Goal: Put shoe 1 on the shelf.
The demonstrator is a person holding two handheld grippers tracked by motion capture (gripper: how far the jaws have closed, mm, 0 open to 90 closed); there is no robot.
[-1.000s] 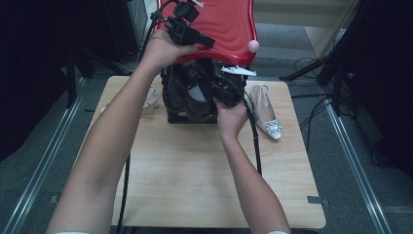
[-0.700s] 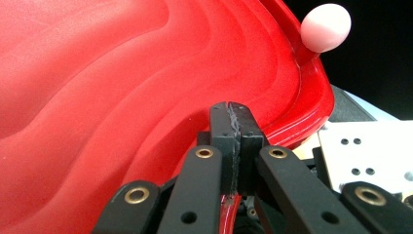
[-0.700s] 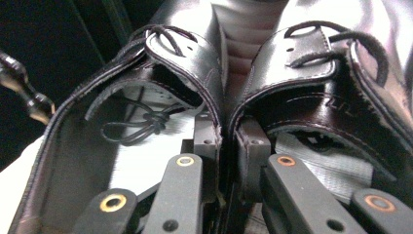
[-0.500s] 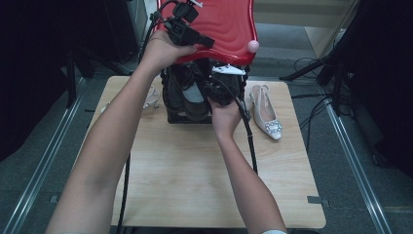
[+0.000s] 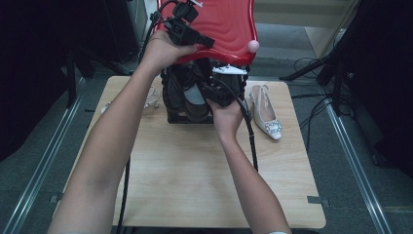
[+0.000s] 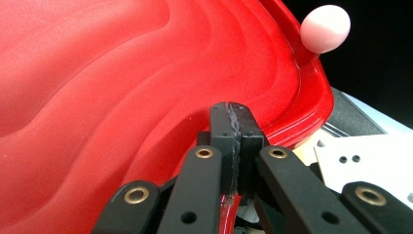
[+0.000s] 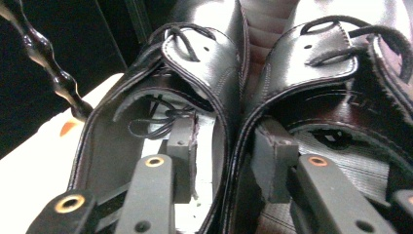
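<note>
Your left gripper is pinched tight on the edge of the red lid, holding it tipped up over the black basket at the far end of the table. In the left gripper view the two jaws sit pressed together with the lid's red rim between them, just below the pink knob.

Your right gripper is down in the basket, and this is the hand closest to the black shoes. They stand side by side, straight ahead of the jaws, with their long way running away from you. The jaws have just been opening, so they now stand apart: one finger is inside the left shoe and the other is inside the right shoe. The two inner walls of the shoes sit between them, but the pads are not squeezing them (there is a gap on both sides).

I think the shoes are now let go in the basket, so your next pull should go straight back along the shoes. The white shoe lies beside the basket, on your right hand's side.
</note>
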